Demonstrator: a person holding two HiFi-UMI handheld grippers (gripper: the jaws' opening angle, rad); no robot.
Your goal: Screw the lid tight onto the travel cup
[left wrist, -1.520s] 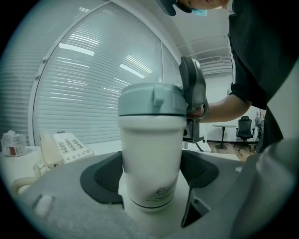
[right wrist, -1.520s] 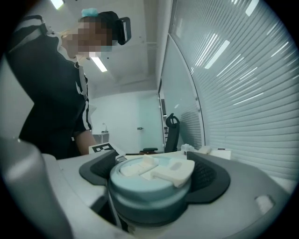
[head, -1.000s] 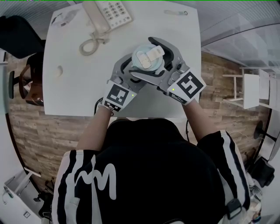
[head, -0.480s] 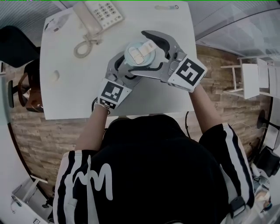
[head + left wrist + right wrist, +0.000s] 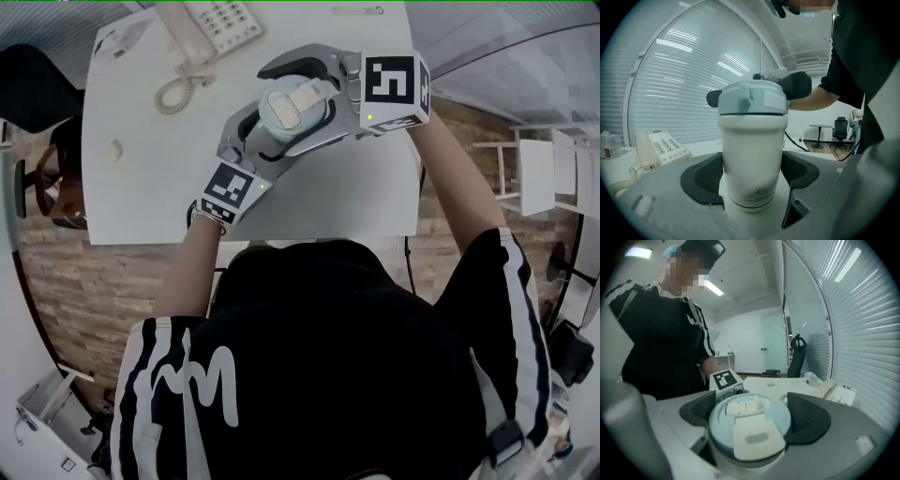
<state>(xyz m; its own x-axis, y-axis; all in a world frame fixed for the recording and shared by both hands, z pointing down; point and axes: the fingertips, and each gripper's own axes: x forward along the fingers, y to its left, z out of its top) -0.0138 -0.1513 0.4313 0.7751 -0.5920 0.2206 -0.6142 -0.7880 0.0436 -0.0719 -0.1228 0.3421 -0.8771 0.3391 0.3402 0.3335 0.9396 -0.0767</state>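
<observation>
Left gripper [image 5: 270, 131] clenched on the white body of the travel cup [image 5: 751, 154], with dark pads [image 5: 701, 176] pressed to both sides low on the wall. Right gripper [image 5: 277, 108] closed around the pale blue lid [image 5: 749, 427], with one pad at 3 o'clock and one at 9 o'clock of the rim in the right gripper view. Lid seated level on the cup mouth. Joint visible only as a dark band in the left gripper view; thread engagement not readable.

Cup held upright over the white table [image 5: 150, 187], at 12 o'clock from the person's torso in the head view. Cup base hidden behind the left gripper's own body, so contact with the table not determinable. Cup wall hidden in the head view under lid and jaws.

Telephone [image 5: 211, 23] at 11 o'clock of the cup, cut off by the top edge, with coiled cord [image 5: 173, 94] just beside it. Small pale object [image 5: 113, 150] at 9 o'clock on the table, too small to identify. Print low on the cup wall too blurred to read.
</observation>
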